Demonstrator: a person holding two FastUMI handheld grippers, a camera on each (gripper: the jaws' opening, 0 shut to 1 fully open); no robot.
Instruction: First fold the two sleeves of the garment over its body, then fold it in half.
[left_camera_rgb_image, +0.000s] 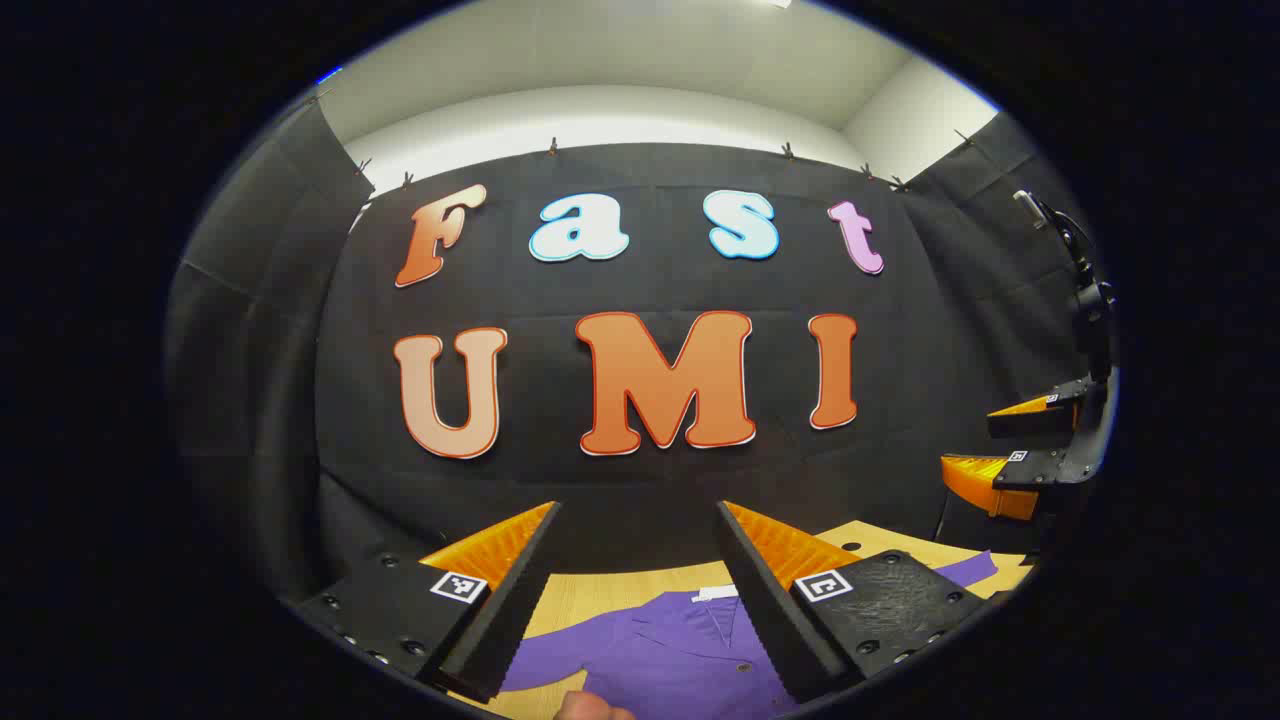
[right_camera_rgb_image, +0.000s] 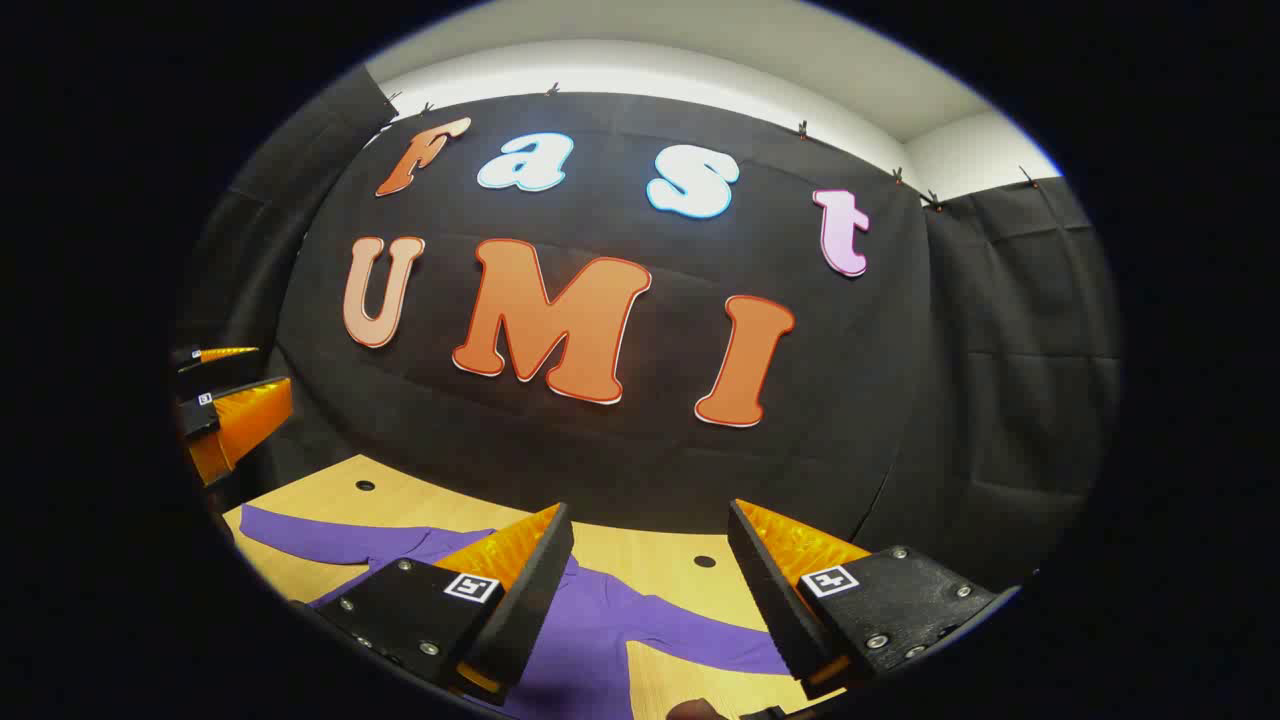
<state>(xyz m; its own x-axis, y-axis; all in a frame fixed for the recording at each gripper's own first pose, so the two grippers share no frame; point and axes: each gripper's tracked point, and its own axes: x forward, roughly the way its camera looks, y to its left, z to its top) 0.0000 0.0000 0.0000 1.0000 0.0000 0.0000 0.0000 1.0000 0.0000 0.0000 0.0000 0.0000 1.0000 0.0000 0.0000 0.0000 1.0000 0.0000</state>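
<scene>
The wooden surface (right_camera_rgb_image: 640, 555) carries a purple garment (right_camera_rgb_image: 590, 625) lying flat, sleeves spread out to either side, apparently unfolded. In the left gripper view its collar (left_camera_rgb_image: 715, 593) faces the booth wall. The left gripper (left_camera_rgb_image: 637, 520) and right gripper (right_camera_rgb_image: 650, 520) both hover above it, jaws spread, holding nothing.

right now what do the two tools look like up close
Each tool, the left tool and the right tool, has two wedge-shaped fingers with ribbed inner faces. They sit on dark blocks with round screws, and each block carries a small square black-and-white marker.
</scene>
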